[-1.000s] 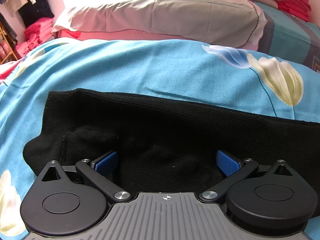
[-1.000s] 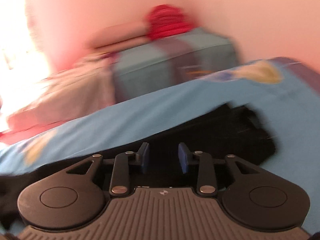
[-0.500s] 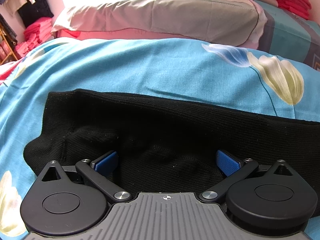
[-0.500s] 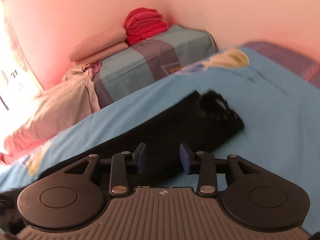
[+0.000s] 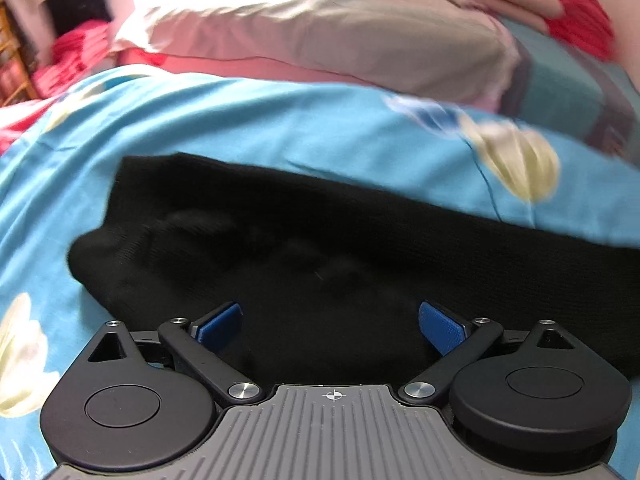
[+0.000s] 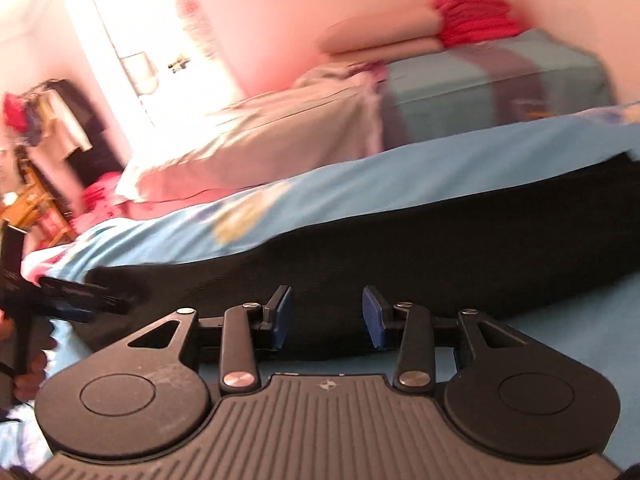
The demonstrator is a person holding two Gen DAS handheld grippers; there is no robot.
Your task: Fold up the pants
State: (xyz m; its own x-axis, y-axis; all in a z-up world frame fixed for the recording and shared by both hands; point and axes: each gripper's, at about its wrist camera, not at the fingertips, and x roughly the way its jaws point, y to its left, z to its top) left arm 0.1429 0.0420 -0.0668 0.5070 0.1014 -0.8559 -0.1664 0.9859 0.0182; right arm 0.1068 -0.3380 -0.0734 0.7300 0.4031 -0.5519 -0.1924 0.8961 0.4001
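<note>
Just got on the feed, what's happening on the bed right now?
Black pants lie stretched in a long band across the blue floral bedsheet. The left gripper is open over the bunched end, holding nothing. The right gripper is open at the near edge of the pants further along. No fold is visible yet.

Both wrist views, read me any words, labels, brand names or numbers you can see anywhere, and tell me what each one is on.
No readable text in either view.
Left claw body: only a small round crosshair mark, no letters.
Right claw body: a small pinwheel mark, no letters.
Black pants: no tag or label visible.
Blue floral bedsheet: flower print only.
Dark device at the left edge of the right wrist view: faint pale markings, too blurred to read.
</note>
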